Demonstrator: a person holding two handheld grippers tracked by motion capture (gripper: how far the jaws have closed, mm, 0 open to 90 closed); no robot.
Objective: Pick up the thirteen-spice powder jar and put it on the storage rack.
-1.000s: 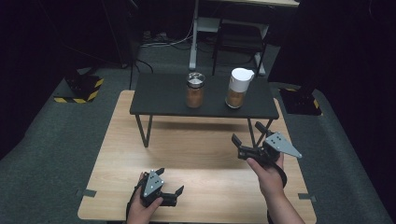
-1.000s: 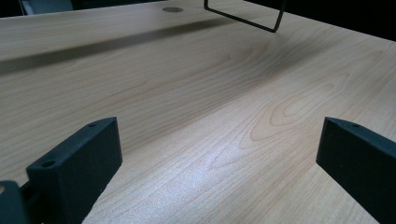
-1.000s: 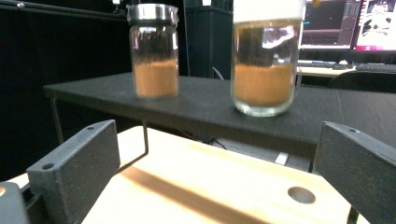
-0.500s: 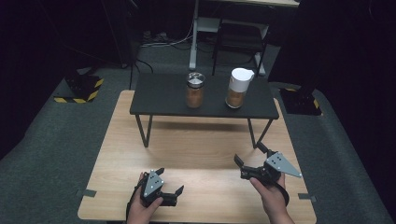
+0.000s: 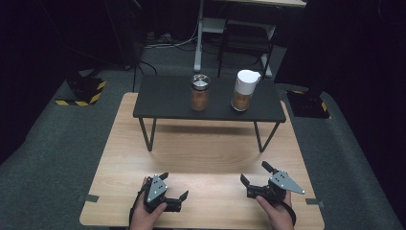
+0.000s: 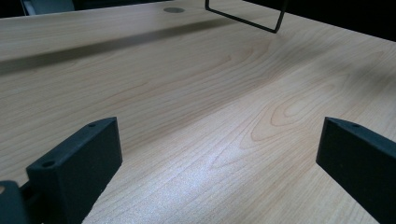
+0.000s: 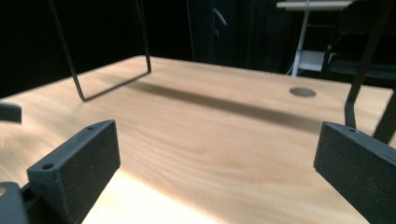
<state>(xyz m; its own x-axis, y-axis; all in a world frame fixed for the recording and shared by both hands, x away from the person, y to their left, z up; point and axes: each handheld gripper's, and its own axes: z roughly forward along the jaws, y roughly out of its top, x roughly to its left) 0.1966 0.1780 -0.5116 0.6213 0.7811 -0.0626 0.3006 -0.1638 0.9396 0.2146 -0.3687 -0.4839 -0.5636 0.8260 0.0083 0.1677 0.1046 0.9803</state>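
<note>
My left gripper (image 5: 174, 186) rests low on the wooden table (image 5: 206, 153) near its front edge, held in a hand, open with nothing between its jaws. To its right, my right gripper (image 5: 254, 172) is also open and empty, pointing toward the far left. In the left gripper view the left gripper (image 6: 219, 154) has bare wood between its wide jaws. In the right gripper view the right gripper (image 7: 217, 158) is the same. A glass jar (image 5: 200, 92) with brown contents and a white-lidded jar (image 5: 244, 91) stand on a small black stand (image 5: 163, 103) at the far side.
The stand's thin black legs (image 5: 147, 135) rest on the wooden table; one leg frame (image 7: 79, 79) rises ahead of the right gripper, another (image 6: 247, 18) ahead of the left. A round grommet (image 7: 302, 92) sits in the tabletop. Dark floor and a white rack (image 5: 210, 28) lie beyond.
My right gripper has come back toward the front edge and lower over the table, staying open. The left gripper has held its place.
</note>
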